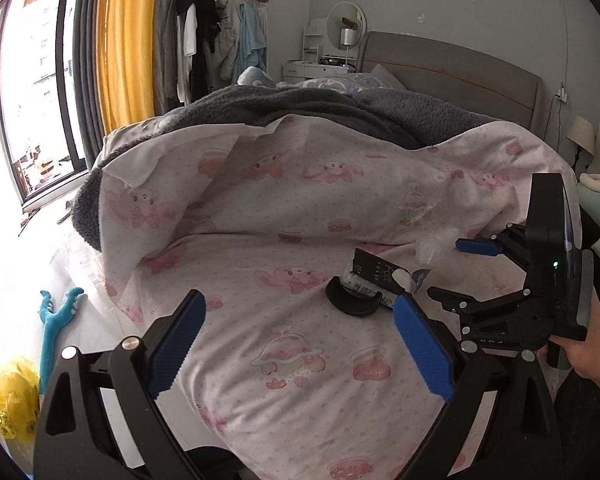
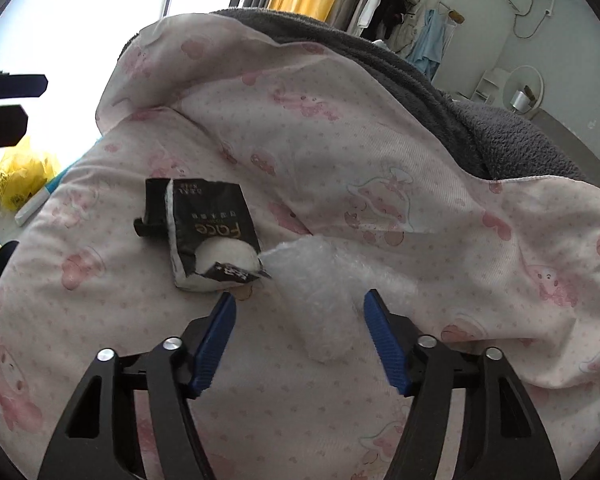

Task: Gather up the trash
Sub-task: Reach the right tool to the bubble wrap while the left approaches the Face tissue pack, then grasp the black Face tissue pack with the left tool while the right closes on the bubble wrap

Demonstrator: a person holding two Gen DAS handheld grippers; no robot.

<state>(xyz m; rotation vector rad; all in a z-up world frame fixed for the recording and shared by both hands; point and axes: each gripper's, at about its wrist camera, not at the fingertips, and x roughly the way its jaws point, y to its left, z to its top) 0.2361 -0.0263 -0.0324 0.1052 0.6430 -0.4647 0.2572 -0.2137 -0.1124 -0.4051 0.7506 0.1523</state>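
Note:
A torn black tissue pack (image 2: 208,232) with white tissue showing lies on the pink-patterned quilt (image 2: 340,140). Beside it lies a crumpled clear plastic wrap (image 2: 320,300). My right gripper (image 2: 300,300) is low over the quilt and open. The wrap sits between its blue fingers; the right pad is at the wrap's edge and the left pad stands clear of it. In the left wrist view my left gripper (image 1: 300,344) is open and empty, just short of the tissue pack (image 1: 374,274), which has a black curved piece (image 1: 352,300) at its near end. The right gripper (image 1: 456,272) reaches in from the right toward the wrap (image 1: 430,250).
A grey fleece blanket (image 1: 300,108) is heaped behind the quilt fold. A yellow plastic bag (image 1: 8,400) and a blue plush toy (image 1: 60,312) lie on the floor left of the bed. A person's hand (image 1: 592,356) holds the right gripper. The window and curtains stand at the left.

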